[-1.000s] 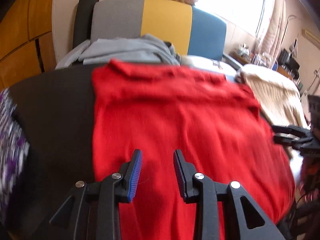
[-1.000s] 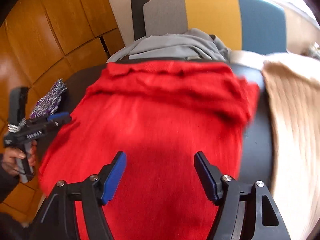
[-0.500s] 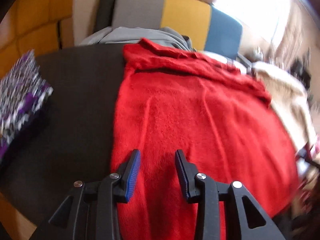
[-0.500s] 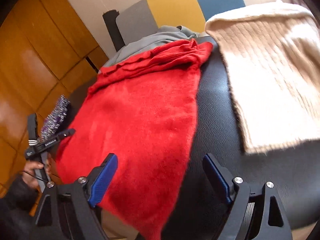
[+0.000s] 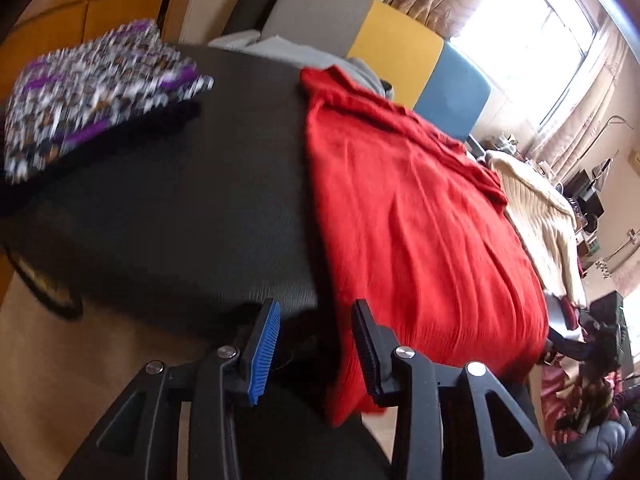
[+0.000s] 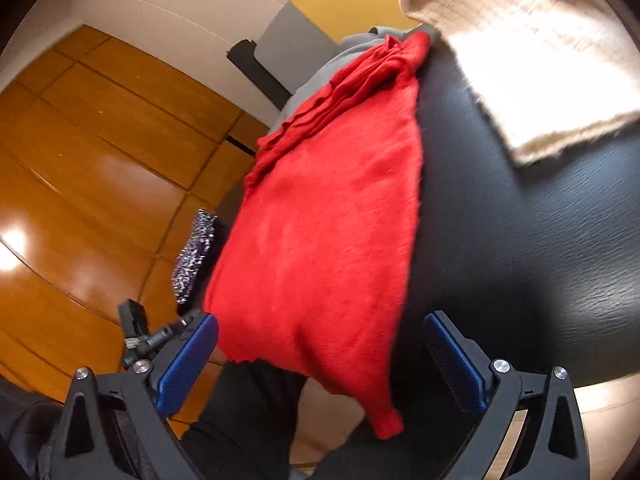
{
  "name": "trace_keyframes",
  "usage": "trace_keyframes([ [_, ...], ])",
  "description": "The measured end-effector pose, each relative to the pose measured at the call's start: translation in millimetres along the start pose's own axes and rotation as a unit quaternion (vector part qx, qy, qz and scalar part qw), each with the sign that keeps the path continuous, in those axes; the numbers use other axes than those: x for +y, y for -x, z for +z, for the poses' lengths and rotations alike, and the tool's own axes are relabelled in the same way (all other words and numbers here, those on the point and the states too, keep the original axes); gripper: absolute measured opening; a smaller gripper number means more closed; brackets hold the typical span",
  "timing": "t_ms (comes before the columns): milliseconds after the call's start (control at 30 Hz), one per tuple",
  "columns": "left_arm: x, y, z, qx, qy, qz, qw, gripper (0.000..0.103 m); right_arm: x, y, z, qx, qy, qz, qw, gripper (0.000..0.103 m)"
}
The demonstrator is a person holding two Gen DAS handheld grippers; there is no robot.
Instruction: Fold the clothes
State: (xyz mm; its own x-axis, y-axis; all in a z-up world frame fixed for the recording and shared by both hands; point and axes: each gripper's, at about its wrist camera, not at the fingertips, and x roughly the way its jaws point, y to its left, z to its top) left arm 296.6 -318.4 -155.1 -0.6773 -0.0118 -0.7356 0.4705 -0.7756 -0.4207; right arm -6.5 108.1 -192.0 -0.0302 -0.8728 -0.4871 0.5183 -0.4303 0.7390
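So we're working over a big black table, and the red sweater is lying spread long across it, far end bunching up ahead of both grippers, near hem drooping over the table edge right in front of us. Our guess is it's laid flat like that so the body can be folded over cleanly, and the hanging hem gives the fingers something to pinch without scraping the tabletop.

Off to the right of the right gripper a cream knit is sitting on the same table, apart from the red one, probably parked out of the way. A purple patterned garment is lying ahead-left of the left gripper, looking like a folded stack.

Both grippers are hanging open and holding nothing. The left one's jaws are hovering at the sweater's left hem corner; the right one's are spread wide, straddling the hem.

The left view is showing the window and room clutter; the right view is showing the wooden wall panels and the left gripper from the side.
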Motion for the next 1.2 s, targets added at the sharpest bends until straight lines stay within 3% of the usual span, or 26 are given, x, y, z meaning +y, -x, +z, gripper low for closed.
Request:
trace_keyframes([
  [100, 9, 6, -15, 0.011, 0.008, -0.010, 0.9999, 0.041, -6, -1, -4, -0.004, -0.022, 0.039, 0.999, 0.103],
  [200, 6, 2, -18, 0.014, 0.008, -0.044, 0.9989, 0.041, -12, -2, -9, -0.022, -0.037, 0.069, 0.997, 0.103],
  [267, -2, -4, -16, 0.018, -0.004, -0.063, 0.9978, 0.042, -12, 1, -14, -0.037, -0.037, 0.073, 0.996, 0.103],
  [367, -16, -14, -16, 0.030, -0.037, -0.058, 0.9972, 0.047, -5, 4, -26, -0.061, -0.015, 0.060, 0.996, 0.103],
  [533, -17, -13, -18, 0.037, -0.038, -0.063, 0.9967, 0.047, -1, 1, -37, -0.018, -0.009, 0.058, 0.998, 0.100],
  [600, -25, -10, -18, 0.022, -0.060, -0.051, 0.9966, 0.041, -3, -1, -40, 0.004, -0.023, 0.038, 0.999, 0.085],
  [667, -29, -14, -16, 0.019, -0.063, -0.054, 0.9964, 0.041, -7, -1, -44, 0.010, -0.020, 0.018, 1.000, 0.068],
  [733, -28, -17, -14, 0.022, -0.058, -0.054, 0.9966, 0.041, -9, -3, -45, 0.007, -0.021, 0.013, 1.000, 0.066],
  [900, -28, -12, -19, 0.025, -0.066, -0.049, 0.9963, 0.036, -12, -17, -52, 0.062, -0.027, -0.001, 0.998, 0.064],
  [1000, -28, -16, -19, 0.033, -0.070, -0.043, 0.9960, 0.036, -20, -28, -51, 0.066, -0.038, -0.010, 0.997, 0.063],
  [1033, -28, -17, -19, 0.035, -0.070, -0.041, 0.9961, 0.036, -23, -32, -49, 0.068, -0.046, -0.011, 0.997, 0.056],
  [1167, -27, -20, -20, 0.056, -0.071, -0.041, 0.9950, 0.039, -18, -44, -46, 0.092, -0.021, -0.048, 0.994, 0.010],
  [1200, -27, -21, -20, 0.064, -0.072, -0.039, 0.9946, 0.036, -17, -45, -46, 0.098, -0.013, -0.056, 0.993, 0.010],
])
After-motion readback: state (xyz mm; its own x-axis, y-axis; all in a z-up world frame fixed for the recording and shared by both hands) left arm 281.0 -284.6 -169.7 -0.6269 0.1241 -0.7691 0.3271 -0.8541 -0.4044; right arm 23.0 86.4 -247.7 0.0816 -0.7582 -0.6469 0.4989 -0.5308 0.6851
